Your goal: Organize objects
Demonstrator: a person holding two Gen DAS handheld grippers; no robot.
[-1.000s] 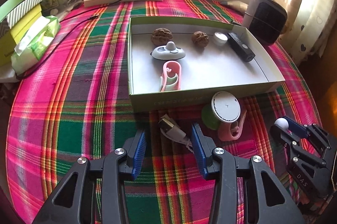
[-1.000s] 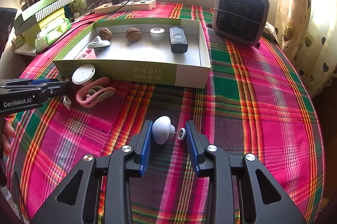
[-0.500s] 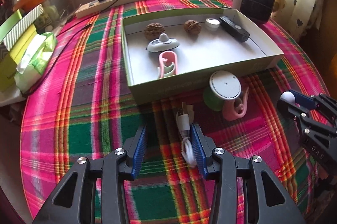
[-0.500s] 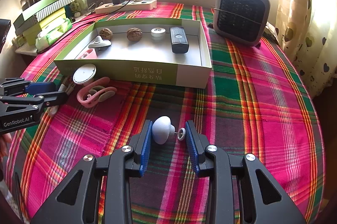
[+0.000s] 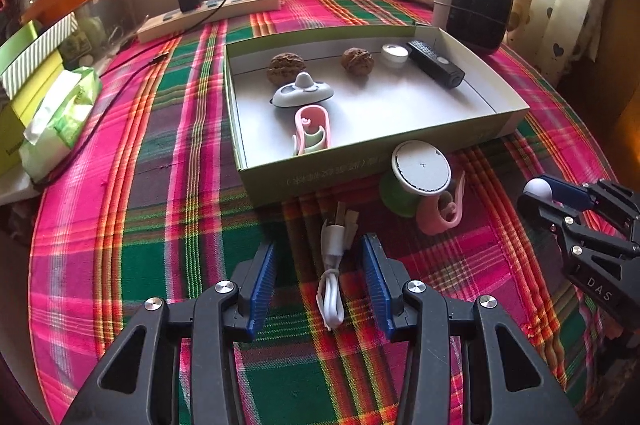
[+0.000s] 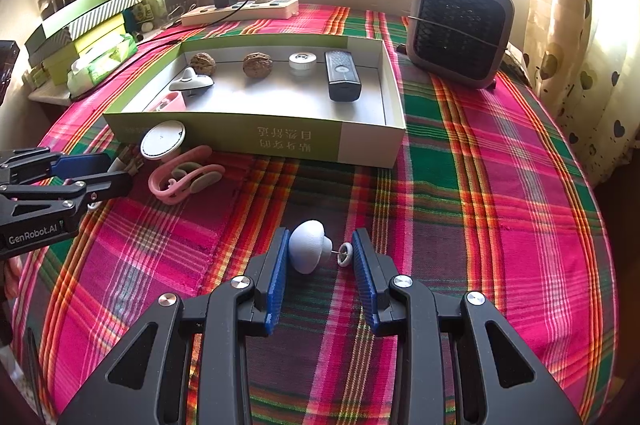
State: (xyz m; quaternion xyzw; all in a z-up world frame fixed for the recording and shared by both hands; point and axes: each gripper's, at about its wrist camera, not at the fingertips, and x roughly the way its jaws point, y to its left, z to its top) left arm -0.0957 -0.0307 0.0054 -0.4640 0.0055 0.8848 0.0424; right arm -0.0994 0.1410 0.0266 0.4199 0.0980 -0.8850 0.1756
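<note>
Now: white cable (image 5: 334, 271) flat on plaid cloth (image 5: 132, 225), btwn L gripper (image 5: 320, 279) fingers, jaws apart, no contact | R gripper (image 6: 318, 263) clamped on white knob (image 6: 306, 251) | box (image 5: 400, 161) just beyond

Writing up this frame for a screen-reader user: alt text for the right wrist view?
The right claw grips a small white mushroom-shaped knob with a thin pin, above a plaid tablecloth. Behind it, a shallow green box holds two walnuts, a remote and small items; the left claw enters from the left edge.
</note>
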